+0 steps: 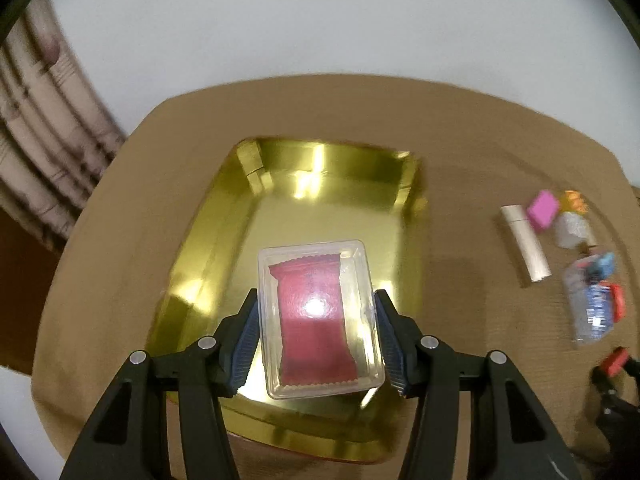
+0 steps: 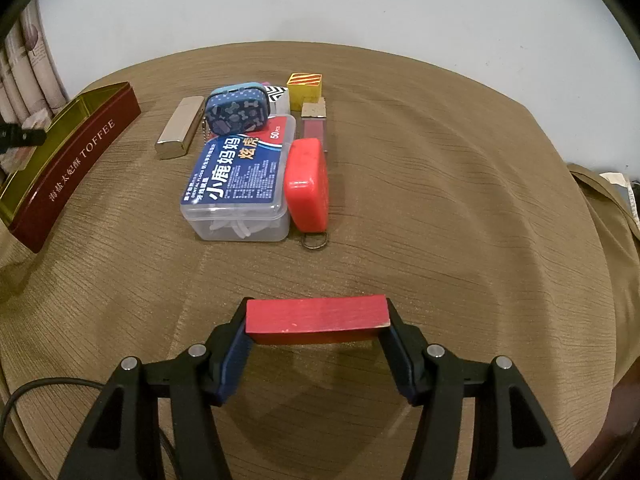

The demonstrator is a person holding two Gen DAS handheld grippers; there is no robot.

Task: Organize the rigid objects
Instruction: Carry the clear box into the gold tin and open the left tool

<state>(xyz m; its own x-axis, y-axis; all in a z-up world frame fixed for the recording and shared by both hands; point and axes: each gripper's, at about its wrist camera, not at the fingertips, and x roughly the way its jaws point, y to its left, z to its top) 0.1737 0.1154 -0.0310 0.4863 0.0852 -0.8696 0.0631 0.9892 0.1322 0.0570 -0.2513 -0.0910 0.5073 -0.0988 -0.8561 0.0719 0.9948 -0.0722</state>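
Clear box [image 1: 320, 320]: I hold it in my left gripper [image 1: 318, 338], pads pressed on its two long sides, a red packet inside.
Where it is: hanging directly over the gold tin [image 1: 208, 240], above the tin's near half.
Long axis: runs away from me, in line with the tin's long side.
Coming move, I judge: straight down into the tin, no turning needed.
Red block [image 2: 317, 318]: clamped end to end in my right gripper [image 2: 317, 344], lying crosswise above the tabletop [image 2: 460, 220].
Tin from the block: far off to the left, past the floss box [image 2: 236, 184].
Nearer hand: the left.
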